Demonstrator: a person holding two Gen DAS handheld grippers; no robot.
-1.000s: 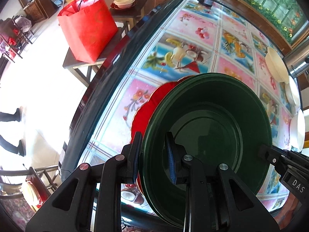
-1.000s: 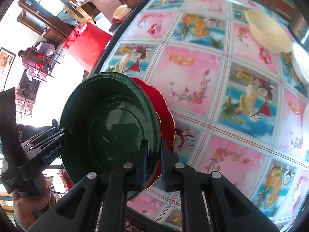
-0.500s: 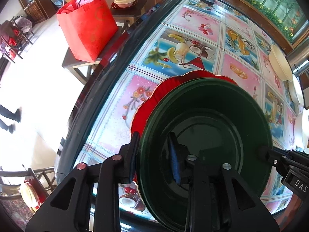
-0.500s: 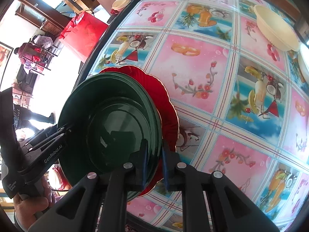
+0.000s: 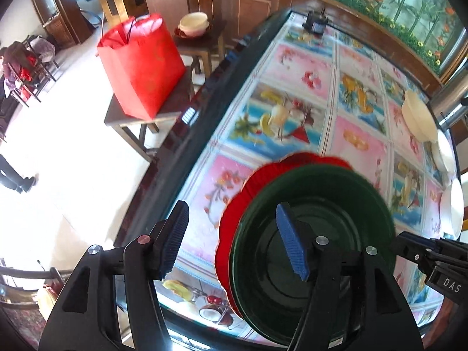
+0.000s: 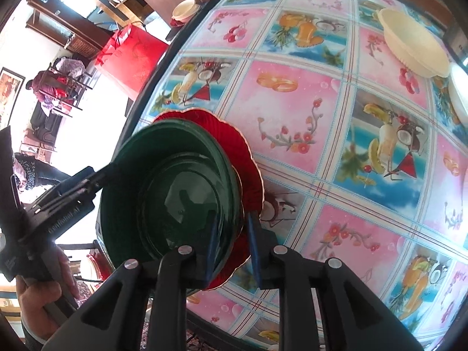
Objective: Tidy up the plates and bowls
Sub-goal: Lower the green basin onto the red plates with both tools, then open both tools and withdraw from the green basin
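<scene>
Left claw (image 5: 232, 239) just spread off green plate (image 5: 327, 204), right claw (image 6: 232, 245) loosening around rims.

The left gripper (image 5: 232, 239) points steeply down, its blue-padded fingers (image 5: 172, 237) having just been opening, now wide apart and gripping nothing. The right gripper (image 6: 232, 245), also pitched steeply down, has just been opening slightly. A bare hand (image 6: 38, 301) holds the left gripper's handle.

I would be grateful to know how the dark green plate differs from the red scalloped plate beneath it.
The dark green plate has a smooth round rim; the red scalloped plate has a wavy, gold-edged one. The green lies on top, the red underneath, showing only along one side. Both are glossy and stacked near the table's edge.
</scene>
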